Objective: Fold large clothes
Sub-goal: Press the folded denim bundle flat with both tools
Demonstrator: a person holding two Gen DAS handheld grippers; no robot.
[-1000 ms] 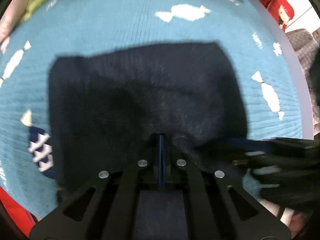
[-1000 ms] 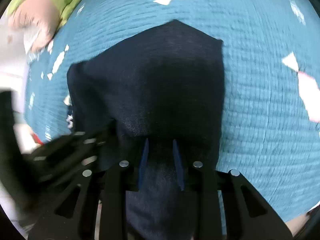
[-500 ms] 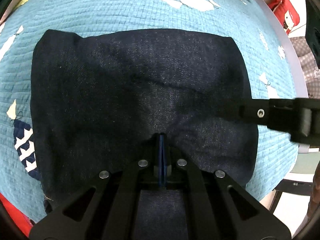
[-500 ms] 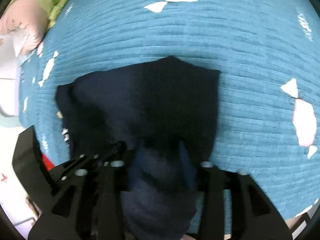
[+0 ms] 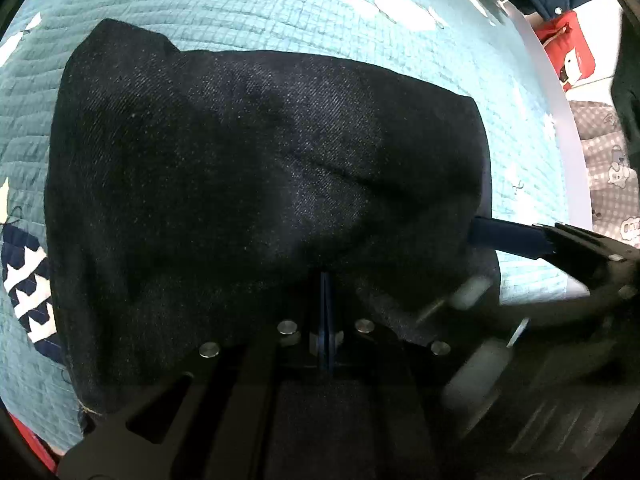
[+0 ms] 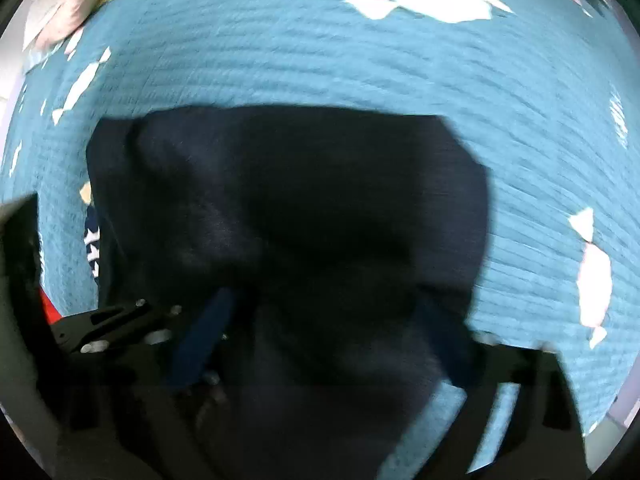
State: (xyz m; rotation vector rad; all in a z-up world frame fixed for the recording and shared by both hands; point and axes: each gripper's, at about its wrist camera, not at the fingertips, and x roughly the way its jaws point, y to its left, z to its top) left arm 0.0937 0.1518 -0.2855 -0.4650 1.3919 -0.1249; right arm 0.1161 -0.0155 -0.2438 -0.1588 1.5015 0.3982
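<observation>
Lying folded on quilt (image 5: 280,12), denim (image 5: 240,160) edges seemingly leave surrounding room.

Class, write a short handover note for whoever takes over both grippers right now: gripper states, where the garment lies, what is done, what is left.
Left gripper: shut on the near edge of the dark denim garment.
Right gripper: jaws have just been opening, now open; cloth lies between them, unpinched.
Garment: folded into a compact block on the teal quilt.
Done: the fold is laid over.
Left: probably release the left gripper, smooth the cloth, and fold again if needed.
</observation>
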